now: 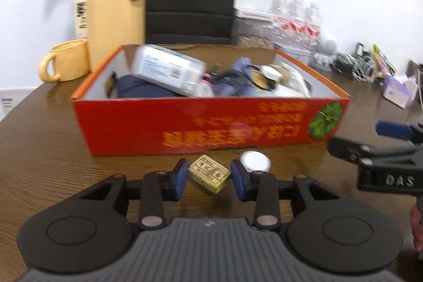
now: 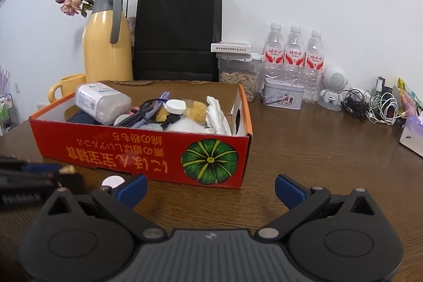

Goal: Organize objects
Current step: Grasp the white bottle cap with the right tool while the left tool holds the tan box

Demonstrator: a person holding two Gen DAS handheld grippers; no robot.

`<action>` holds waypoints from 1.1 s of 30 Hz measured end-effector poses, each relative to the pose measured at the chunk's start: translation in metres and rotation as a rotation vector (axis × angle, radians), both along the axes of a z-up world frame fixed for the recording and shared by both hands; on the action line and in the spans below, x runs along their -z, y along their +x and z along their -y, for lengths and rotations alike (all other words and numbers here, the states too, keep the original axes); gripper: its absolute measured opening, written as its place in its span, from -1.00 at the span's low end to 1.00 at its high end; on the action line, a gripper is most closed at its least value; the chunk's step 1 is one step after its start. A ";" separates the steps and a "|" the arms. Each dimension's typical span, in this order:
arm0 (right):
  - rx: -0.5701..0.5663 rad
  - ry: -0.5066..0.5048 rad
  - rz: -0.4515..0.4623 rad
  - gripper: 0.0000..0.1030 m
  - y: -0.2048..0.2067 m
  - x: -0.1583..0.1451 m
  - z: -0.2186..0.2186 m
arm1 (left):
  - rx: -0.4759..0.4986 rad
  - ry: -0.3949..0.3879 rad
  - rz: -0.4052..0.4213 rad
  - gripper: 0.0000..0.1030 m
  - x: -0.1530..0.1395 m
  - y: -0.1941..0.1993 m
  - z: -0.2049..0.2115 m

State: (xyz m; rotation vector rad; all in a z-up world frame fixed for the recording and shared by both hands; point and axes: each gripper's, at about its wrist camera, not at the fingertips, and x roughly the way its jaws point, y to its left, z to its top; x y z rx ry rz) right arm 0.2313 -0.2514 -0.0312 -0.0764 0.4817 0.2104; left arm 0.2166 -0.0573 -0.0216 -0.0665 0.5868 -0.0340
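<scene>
Wooden table [image 1: 39, 149] bears left claw [image 1: 210, 177] gripping eraser [image 1: 210, 173] (right claw [image 2: 210, 186] open).

Red box [image 2: 142, 149] blocks ahead — right tabletop [image 2: 330, 149] free.

box print [image 1: 232, 134]: blurred, unreadable
left tool [image 2: 66, 171]: cut off by frame edge
disc [image 2: 113, 181]: partly hidden

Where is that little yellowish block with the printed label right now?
In the left wrist view, the yellowish block sits between the left gripper's blue fingers, in front of the red box, with a white round lid just to its right.
</scene>
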 end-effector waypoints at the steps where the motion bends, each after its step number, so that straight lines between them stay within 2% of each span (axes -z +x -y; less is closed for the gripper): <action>1: 0.001 -0.003 -0.002 1.00 0.001 0.001 -0.001 | -0.016 -0.004 0.001 -0.30 0.000 0.000 -0.006; 6: 0.001 -0.017 -0.026 1.00 0.007 0.008 -0.004 | -0.062 -0.023 0.007 -0.30 -0.003 0.001 -0.030; 11: -0.087 -0.053 -0.008 0.95 -0.001 0.009 -0.020 | -0.075 -0.041 0.017 -0.30 -0.006 -0.002 -0.051; 13: -0.118 -0.051 -0.018 0.85 -0.002 0.009 -0.029 | -0.072 -0.043 0.025 -0.30 -0.007 -0.004 -0.055; 19: -0.176 -0.032 -0.046 0.36 -0.001 0.010 -0.062 | -0.075 -0.055 0.038 -0.30 -0.009 -0.007 -0.069; 21: -0.187 -0.030 -0.063 0.15 0.001 0.012 -0.073 | -0.078 -0.057 0.039 -0.30 -0.010 -0.008 -0.073; 24: -0.187 -0.032 -0.083 -0.04 0.004 0.014 -0.084 | -0.081 -0.060 0.036 -0.30 -0.010 -0.008 -0.078; 33: -0.156 -0.034 -0.132 -0.13 0.013 0.018 -0.098 | -0.077 -0.074 0.047 -0.30 -0.011 -0.013 -0.086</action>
